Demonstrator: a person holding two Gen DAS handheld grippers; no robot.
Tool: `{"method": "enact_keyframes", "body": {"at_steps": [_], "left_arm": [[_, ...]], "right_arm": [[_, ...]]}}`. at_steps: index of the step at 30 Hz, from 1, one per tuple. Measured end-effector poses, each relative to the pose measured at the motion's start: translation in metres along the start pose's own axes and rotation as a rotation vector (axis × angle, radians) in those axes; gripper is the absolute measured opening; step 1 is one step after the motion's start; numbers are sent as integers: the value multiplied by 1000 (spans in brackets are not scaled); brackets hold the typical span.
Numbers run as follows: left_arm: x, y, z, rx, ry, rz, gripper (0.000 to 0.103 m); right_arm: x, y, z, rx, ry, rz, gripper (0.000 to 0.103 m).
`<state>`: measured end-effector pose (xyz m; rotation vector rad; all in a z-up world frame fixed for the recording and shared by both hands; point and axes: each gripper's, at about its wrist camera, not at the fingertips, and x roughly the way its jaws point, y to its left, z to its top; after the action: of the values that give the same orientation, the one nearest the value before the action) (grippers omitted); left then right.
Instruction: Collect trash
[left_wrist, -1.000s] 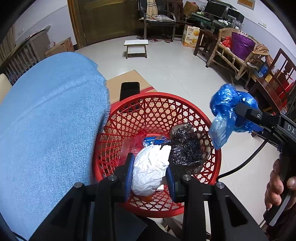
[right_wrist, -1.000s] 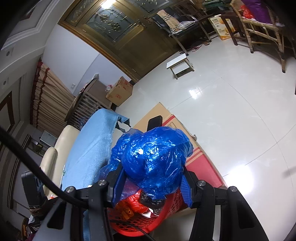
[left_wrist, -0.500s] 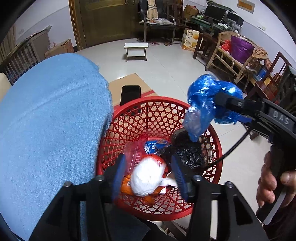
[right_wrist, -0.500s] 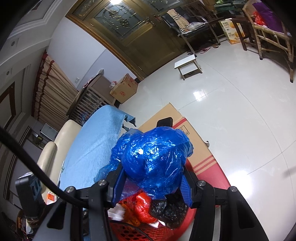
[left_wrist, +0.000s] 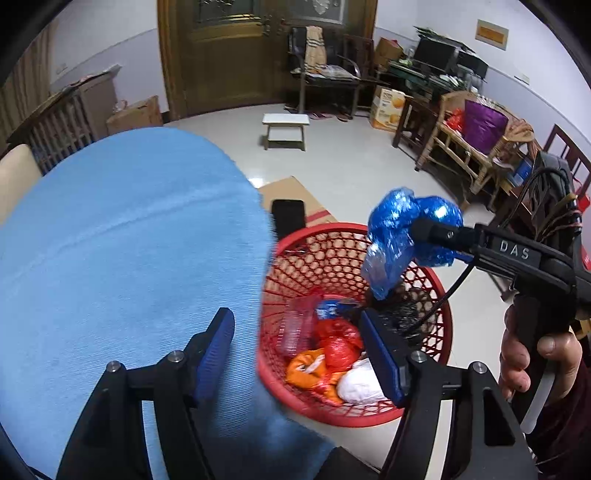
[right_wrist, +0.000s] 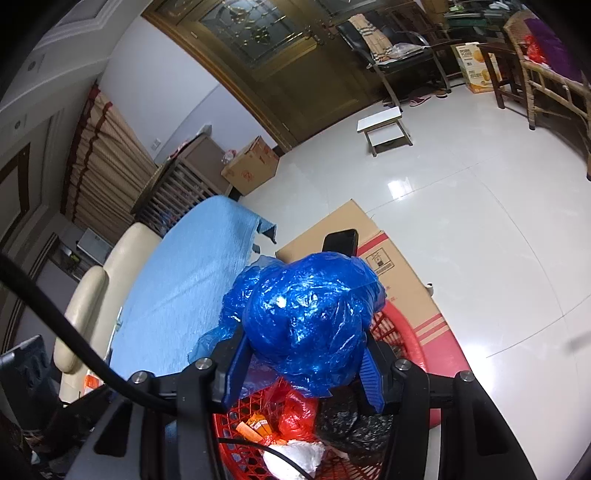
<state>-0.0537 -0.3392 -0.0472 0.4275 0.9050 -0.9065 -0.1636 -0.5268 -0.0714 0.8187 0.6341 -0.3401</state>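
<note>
The white wad (left_wrist: 356, 382) has dropped from the left gripper (left_wrist: 301, 354) into the red basket (left_wrist: 443, 317), and those fingers now stand spread and empty. The right gripper (right_wrist: 303, 360) pinches the blue bag (right_wrist: 310, 317) above the basket's rim

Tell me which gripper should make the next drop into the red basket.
Right. The right gripper is shut on the blue plastic bag and holds it above the red basket. The left gripper is open and empty, its fingers apart over the blue cloth.
</note>
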Motion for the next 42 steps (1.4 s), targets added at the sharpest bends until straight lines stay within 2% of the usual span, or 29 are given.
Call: {"method": "enact_keyframes", "body": {"at_steps": [8, 21, 25, 28, 34, 37, 42], "left_arm": [[-32, 18, -6, -7, -84, 103, 74], [-95, 34, -25, -24, -232, 237, 75], [-114, 40, -31, -51, -267, 267, 77], [-133, 45, -37, -85, -301, 297, 84], [-175, 52, -51, -133, -363, 394, 84], [-194, 53, -58, -153, -381, 454, 84], [-225, 53, -71, -187, -406, 554, 85]], "right_arm": [[10, 17, -5, -5, 52, -22, 61], [-32, 56, -13, -90, -32, -6, 62], [-48, 76, -19, -140, -54, 10, 62], [-65, 98, -25, -208, -84, 15, 62], [-96, 139, -40, -340, -140, 30, 62], [-113, 160, -52, -398, -165, 63, 67], [-133, 190, -73, -487, -191, 111, 67]]}}
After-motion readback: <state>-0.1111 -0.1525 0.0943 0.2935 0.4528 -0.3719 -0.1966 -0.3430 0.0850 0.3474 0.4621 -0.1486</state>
